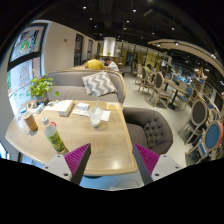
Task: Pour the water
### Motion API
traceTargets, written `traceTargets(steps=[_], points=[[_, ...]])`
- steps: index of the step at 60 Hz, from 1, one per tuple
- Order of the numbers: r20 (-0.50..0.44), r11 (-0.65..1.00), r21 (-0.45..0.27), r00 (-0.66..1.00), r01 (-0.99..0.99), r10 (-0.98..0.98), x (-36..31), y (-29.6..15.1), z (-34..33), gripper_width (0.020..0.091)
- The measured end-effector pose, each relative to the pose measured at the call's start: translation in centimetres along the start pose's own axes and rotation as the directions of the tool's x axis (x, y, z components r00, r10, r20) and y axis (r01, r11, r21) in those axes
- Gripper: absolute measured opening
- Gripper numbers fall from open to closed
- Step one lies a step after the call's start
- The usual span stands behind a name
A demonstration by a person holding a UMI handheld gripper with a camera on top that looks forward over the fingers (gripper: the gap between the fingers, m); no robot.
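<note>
While the gripper (112,160) hangs above the near edge of the wooden table (100,145), its two fingers stand wide apart with nothing between the pink pads (147,158), so the step in hand looks like the approach, before any grasp. The bottle with a green label (54,137) lies tilted on the table, ahead of the left finger and just beside it. The clear glass (95,117) stands upright further back, near the middle of the table, well apart from the bottle. A second bottle, brownish (31,121), stands at the far left by the potted plant (40,87); papers (60,106) lie beyond the glass. Next move likely calls for swinging left and down to bracket the green-label bottle, then closing on it; the tilt probably makes alignment tricky
</note>
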State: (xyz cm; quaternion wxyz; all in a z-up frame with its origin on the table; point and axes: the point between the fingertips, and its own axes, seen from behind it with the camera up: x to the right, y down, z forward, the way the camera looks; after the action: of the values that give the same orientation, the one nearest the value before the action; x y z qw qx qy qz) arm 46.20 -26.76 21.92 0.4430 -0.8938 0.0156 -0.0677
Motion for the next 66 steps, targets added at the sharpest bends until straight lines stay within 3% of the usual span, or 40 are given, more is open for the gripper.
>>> traceTargets(steps=[14,32,49,59,64,66], points=[[0.014,1.0,-0.029,1.0,-0.006,0.006,-3.8,4.4,-1.1,0.0854],[0.116,0.997,-0.05,0.991,-0.067,0.072,-17.0,8.8,0.3,0.0858],[0.171,0.987,0.059,0.976,-0.15,0.138,-26.0,5.1,9.3,0.0861],[0.135,0.978,0.106,0.977,-0.18,0.165,-27.2,4.2,14.9,0.0849],[0.111,0.977,0.142,0.984,-0.158,0.143,-27.1,3.8,16.9,0.0791],[0.113,0.977,0.149,0.985,-0.15,0.133,-27.6,3.7,17.5,0.0712]])
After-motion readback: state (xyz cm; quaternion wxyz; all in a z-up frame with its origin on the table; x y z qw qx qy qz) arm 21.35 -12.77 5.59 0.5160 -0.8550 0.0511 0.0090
